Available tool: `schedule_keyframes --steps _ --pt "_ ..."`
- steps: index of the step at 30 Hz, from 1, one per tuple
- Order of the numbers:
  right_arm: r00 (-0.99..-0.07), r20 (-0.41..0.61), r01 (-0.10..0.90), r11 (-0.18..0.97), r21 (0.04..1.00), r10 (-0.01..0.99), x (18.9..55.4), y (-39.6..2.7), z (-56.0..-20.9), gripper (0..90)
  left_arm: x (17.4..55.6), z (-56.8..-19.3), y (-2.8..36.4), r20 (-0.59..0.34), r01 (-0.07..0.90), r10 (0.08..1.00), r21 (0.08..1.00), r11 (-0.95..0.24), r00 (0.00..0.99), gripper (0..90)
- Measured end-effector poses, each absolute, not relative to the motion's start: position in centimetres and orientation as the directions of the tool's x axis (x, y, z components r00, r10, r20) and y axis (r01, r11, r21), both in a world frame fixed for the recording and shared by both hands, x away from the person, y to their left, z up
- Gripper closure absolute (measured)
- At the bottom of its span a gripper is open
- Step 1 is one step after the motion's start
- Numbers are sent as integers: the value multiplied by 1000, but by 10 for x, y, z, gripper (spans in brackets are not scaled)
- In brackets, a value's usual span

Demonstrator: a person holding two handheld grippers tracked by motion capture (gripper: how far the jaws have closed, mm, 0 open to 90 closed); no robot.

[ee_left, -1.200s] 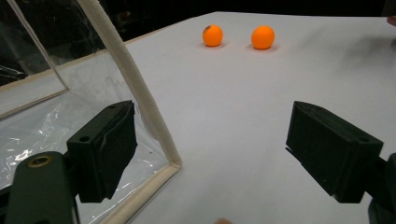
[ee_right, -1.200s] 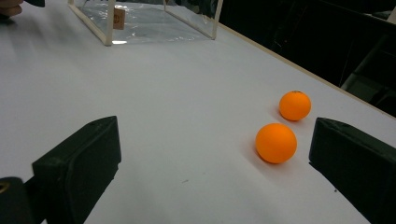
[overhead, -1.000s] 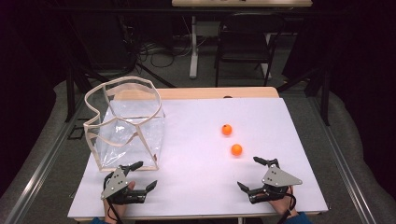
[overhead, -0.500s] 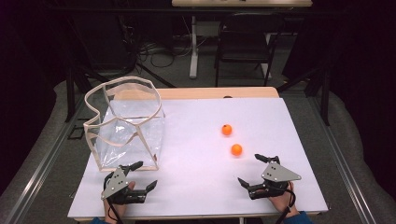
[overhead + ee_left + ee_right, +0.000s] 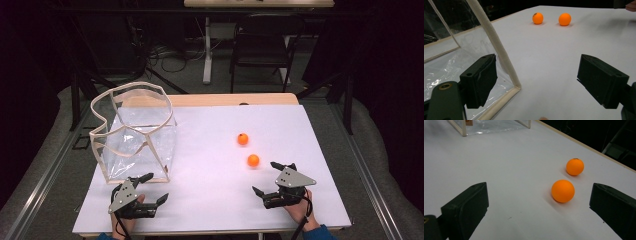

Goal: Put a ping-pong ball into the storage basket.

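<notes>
Your right hand-held gripper (image 5: 270, 181) sits wide open and empty on the counter (image 5: 210, 200), with the nearer orange ball (image 5: 253, 160) just ahead of it and a little left; the second ball (image 5: 243, 139) lies beyond. Your left hand-held gripper (image 5: 151, 188), also open and empty, rests just beside the clear bag (image 5: 135, 135), well apart from both balls. The bag's inside is hard to make out through glare.

Two smooth matt orange plastic balls (image 5: 253, 160) (image 5: 243, 139); a glossy clear plastic bag (image 5: 134, 140) with cloth-like cream edging; matt white table sheet (image 5: 210, 200).
</notes>
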State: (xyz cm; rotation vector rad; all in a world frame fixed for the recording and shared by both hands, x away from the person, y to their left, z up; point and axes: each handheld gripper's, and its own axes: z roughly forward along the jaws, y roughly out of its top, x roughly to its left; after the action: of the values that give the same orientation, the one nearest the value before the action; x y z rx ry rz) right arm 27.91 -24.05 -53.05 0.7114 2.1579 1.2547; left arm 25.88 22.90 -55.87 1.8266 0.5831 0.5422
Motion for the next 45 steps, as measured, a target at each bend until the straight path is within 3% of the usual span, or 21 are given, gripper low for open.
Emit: schedule_keyframes --steps 45 --pt "-716 -113 320 468 824 689 325 -225 -518 18 259 -559 229 80 138 631 948 -288 772 161"
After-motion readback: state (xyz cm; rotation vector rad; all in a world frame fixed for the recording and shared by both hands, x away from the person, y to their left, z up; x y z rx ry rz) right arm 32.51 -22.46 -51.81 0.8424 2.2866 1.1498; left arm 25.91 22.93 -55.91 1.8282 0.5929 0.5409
